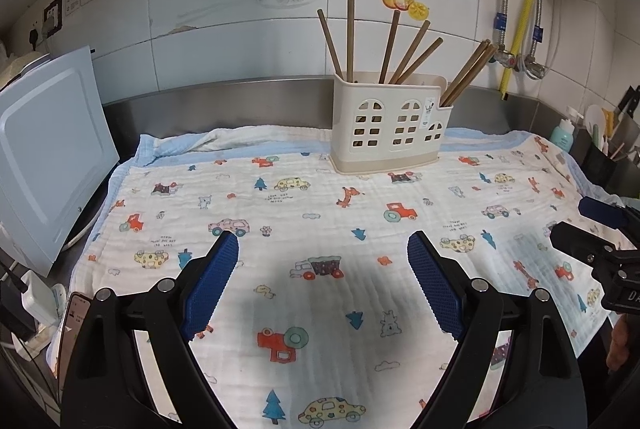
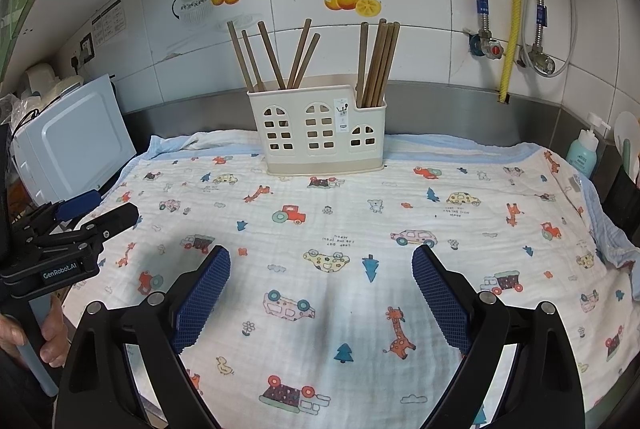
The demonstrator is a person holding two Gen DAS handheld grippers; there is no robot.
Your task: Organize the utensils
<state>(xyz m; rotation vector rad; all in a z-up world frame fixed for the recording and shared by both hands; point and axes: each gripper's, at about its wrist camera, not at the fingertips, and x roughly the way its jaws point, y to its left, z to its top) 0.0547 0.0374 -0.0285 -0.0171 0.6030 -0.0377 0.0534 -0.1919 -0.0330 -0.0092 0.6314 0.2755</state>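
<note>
The cream utensil holder (image 1: 390, 121) is standing well ahead of both grippers at the back of the cloth-covered bench (image 1: 360, 229), its wooden chopsticks (image 2: 378, 63) leaning upright-ish. The left gripper (image 1: 323, 249) and right gripper (image 2: 321, 261) are hovering wide open and empty (neither looking clearly nearer). The holder's walls are hiding the chopsticks' lower ends.

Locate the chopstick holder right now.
The holder stands on the far edge of the cloth against the steel backsplash, centre-right in the left wrist view, centre in the right, chopsticks upright inside.
</note>
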